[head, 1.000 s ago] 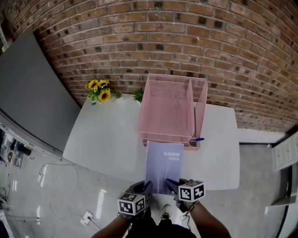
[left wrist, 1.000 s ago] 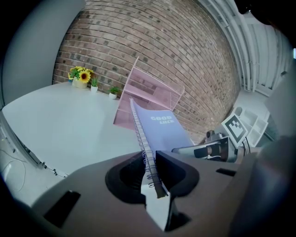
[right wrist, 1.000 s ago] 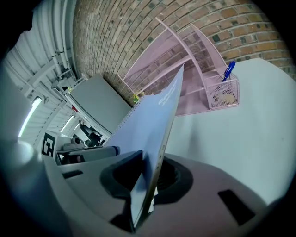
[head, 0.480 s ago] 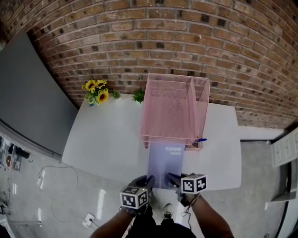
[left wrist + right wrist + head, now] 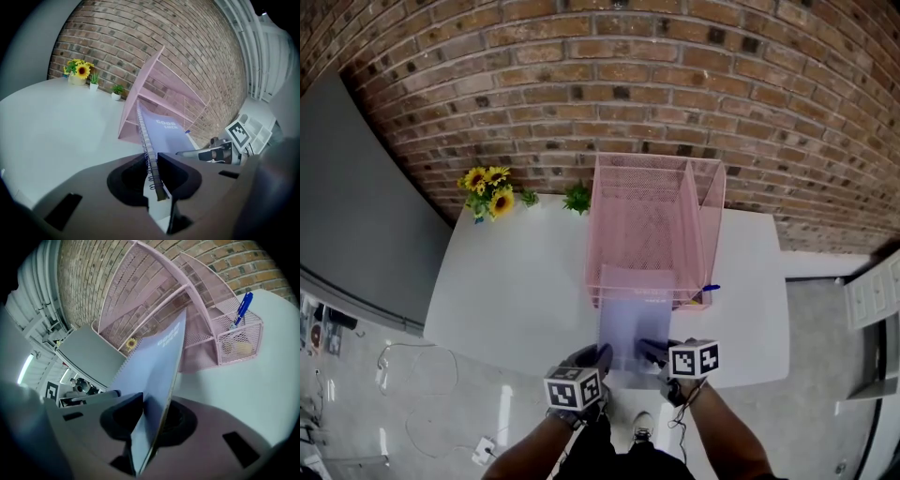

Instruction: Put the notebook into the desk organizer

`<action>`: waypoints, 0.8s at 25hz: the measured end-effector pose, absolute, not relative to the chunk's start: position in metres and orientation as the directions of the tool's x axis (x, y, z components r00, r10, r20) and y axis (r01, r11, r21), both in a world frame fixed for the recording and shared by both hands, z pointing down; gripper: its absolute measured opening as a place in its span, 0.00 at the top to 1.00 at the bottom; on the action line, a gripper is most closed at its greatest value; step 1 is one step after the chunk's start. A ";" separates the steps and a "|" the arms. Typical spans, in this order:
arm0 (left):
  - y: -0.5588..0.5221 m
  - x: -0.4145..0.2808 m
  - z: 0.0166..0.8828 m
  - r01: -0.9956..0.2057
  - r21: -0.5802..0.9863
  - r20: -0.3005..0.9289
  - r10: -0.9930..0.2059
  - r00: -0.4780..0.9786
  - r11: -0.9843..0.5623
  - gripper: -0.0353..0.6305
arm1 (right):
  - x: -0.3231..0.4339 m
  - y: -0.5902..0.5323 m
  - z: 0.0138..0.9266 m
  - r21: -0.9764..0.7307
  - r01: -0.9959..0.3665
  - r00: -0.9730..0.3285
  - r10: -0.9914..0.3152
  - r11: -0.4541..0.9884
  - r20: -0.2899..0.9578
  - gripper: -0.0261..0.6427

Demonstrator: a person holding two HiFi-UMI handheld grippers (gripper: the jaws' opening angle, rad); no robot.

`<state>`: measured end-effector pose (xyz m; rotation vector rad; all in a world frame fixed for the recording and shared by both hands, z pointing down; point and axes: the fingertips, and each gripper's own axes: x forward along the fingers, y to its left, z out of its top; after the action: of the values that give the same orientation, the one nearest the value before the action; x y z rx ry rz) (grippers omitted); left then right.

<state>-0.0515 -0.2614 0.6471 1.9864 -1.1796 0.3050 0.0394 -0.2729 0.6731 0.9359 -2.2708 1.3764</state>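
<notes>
The lilac spiral notebook (image 5: pixel 635 321) is lying flat and low, its far end right at the front mouth of the pink mesh desk organizer (image 5: pixel 649 220) and, by the look of the head view, just slipping under the organizer's front rim. The near end hangs out toward the person, over the table (image 5: pixel 511 281) edge in front of the organizer.

The left claw (image 5: pixel 152 174) is narrow and clamped on the wire spiral at the near left corner. The right claw (image 5: pixel 149 422) has the plain edge of the cover between its jaws, and those jaws are easing apart, though the pads look to be on the cover for now. Both claws sit side by side, well in front of the organizer.

The step in hand is the feed-in, I'd say, and it's early in the slide. To do it well, keep the notebook square to the organizer's wide bay, left of the divider, and keep it level so the leading edge doesn't snag the mesh. Push evenly from both corners; if the right side lets go first, the left claw alone may twist the book on its spiral.

Watch the blue pen (image 5: pixel 710 289) in the small cup at the organizer's front right corner, close to the notebook's path. The sunflowers (image 5: pixel 488 191) and little green plant (image 5: pixel 577 197) to the organizer's left are well clear.
</notes>
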 end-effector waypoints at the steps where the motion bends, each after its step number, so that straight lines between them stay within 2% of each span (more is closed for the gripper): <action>1: -0.266 -0.052 0.647 -0.823 0.509 0.554 -0.636 0.537 -0.252 0.85 | 0.039 -0.277 0.673 -0.659 -0.680 -0.730 -0.371 0.320 0.574 0.82; 7: -0.291 -0.055 0.644 -0.808 0.549 0.536 -0.651 0.538 -0.216 0.85 | 0.042 -0.299 0.671 -0.662 -0.680 -0.726 -0.416 0.315 0.548 0.74; 9: -0.298 -0.055 0.642 -0.800 0.561 0.524 -0.657 0.541 -0.212 0.85 | 0.043 -0.303 0.672 -0.667 -0.677 -0.728 -0.421 0.313 0.541 0.64; 14: -0.311 -0.054 0.641 -0.803 0.562 0.520 -0.670 0.530 -0.199 0.86 | 0.054 -0.303 0.675 -0.659 -0.689 -0.713 -0.446 0.302 0.541 0.55; 20: -0.322 -0.058 0.641 -0.811 0.554 0.524 -0.677 0.516 -0.190 0.87 | 0.072 -0.286 0.669 -0.605 -0.715 -0.692 -0.478 0.350 0.540 0.50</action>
<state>-0.0576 -0.3219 0.6407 1.9291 -1.2198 0.2041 0.0724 -0.2861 0.6686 1.0661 -2.3469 1.2600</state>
